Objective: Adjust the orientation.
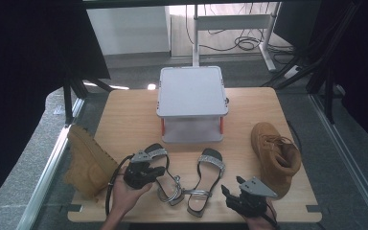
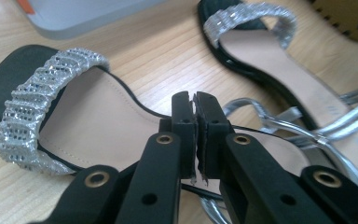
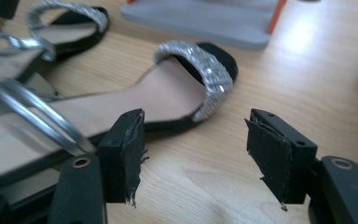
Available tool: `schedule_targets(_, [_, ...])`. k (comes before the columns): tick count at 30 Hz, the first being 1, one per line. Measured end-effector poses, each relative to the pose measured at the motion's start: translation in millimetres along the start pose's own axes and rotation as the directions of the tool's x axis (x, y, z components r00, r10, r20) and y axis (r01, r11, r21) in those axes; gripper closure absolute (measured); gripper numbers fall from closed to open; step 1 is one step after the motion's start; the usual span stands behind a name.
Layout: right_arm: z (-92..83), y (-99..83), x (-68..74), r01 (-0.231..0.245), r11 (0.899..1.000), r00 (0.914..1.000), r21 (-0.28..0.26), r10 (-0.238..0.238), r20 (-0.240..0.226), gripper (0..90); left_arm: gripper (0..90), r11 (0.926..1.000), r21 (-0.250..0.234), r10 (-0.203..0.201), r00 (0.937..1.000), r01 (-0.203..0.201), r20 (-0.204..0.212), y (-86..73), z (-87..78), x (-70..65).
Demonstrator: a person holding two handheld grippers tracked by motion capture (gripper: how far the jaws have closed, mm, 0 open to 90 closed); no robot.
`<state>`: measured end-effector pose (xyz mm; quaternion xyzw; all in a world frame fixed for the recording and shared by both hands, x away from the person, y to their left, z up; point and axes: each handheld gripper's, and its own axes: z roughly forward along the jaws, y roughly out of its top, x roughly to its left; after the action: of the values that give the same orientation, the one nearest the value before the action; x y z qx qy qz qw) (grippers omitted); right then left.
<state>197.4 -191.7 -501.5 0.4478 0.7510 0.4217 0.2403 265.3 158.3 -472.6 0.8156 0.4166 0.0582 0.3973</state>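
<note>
Two black sandals with glittery silver toe bands and silver ankle straps lie side by side on the wooden table (image 1: 129, 115). My left gripper (image 1: 157, 170) hovers over the left sandal (image 1: 159, 154). In the left gripper view its jaws (image 2: 195, 100) stand shut but for a thin slit, just above the edge of that sandal's insole (image 2: 88, 121), and nothing shows between the pads. My right gripper (image 1: 227, 196) is near the front edge, right of the right sandal (image 1: 210, 167). It (image 3: 196, 121) is open above bare wood, its left finger (image 3: 123, 154) close beside the sandal's sole (image 3: 168, 98).
A grey two-level stand (image 1: 191, 91) with orange posts sits at the middle back. One tan boot (image 1: 86, 160) lies on its side at the table's left edge; another tan boot (image 1: 274, 155) stands at the right. The sandals' silver straps (image 1: 177, 191) tangle near the front.
</note>
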Motion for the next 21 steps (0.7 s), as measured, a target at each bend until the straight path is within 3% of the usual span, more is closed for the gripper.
schedule_targets(6, [-12.2, 15.5, 2.7, -0.008, 0.999, 0.9985, -0.042, 0.006, -0.054, 49.8, 80.7, 0.9992, -0.036, -0.019, 0.9995, 0.020, 0.024, -8.7, -13.8, 5.5])
schedule_targets(8, [-14.6, 19.0, 3.8, -0.021, 0.999, 0.9963, -0.046, 0.017, -0.084, 60.8, 71.1, 0.9994, -0.025, -0.022, 0.9996, 0.023, 0.018, -10.0, -18.2, 7.8])
schedule_targets(11, [-15.2, 23.3, 7.6, -0.045, 0.998, 0.9899, -0.045, 0.038, -0.136, 77.0, 53.8, 0.9979, -0.049, -0.045, 0.9989, 0.044, -0.014, -13.2, -26.6, 10.5])
schedule_targets(13, [-14.8, 24.6, 10.5, -0.045, 0.998, 0.9885, -0.043, 0.038, -0.146, 80.4, 47.8, 0.9979, -0.049, -0.043, 0.9987, 0.042, -0.025, -14.3, -28.6, 11.3])
schedule_targets(16, [-12.0, 29.8, 34.2, 0.017, 1.000, 0.9765, -0.004, -0.017, -0.215, 88.6, 41.4, 0.9963, -0.061, -0.063, 0.9969, 0.060, -0.047, -18.7, -36.3, 15.6])
schedule_targets(20, [-5.8, 29.8, 63.5, 0.090, 0.995, 0.9577, 0.031, -0.078, -0.277, 89.4, 38.7, 0.9950, -0.067, -0.078, 0.9952, 0.074, -0.059, -21.1, -40.3, 18.4])
schedule_targets(21, [-5.8, 29.8, 63.5, 0.090, 0.995, 0.9577, 0.031, -0.078, -0.277, 89.4, 38.2, 0.9950, -0.067, -0.078, 0.9952, 0.074, -0.059, -21.1, -40.3, 18.4])
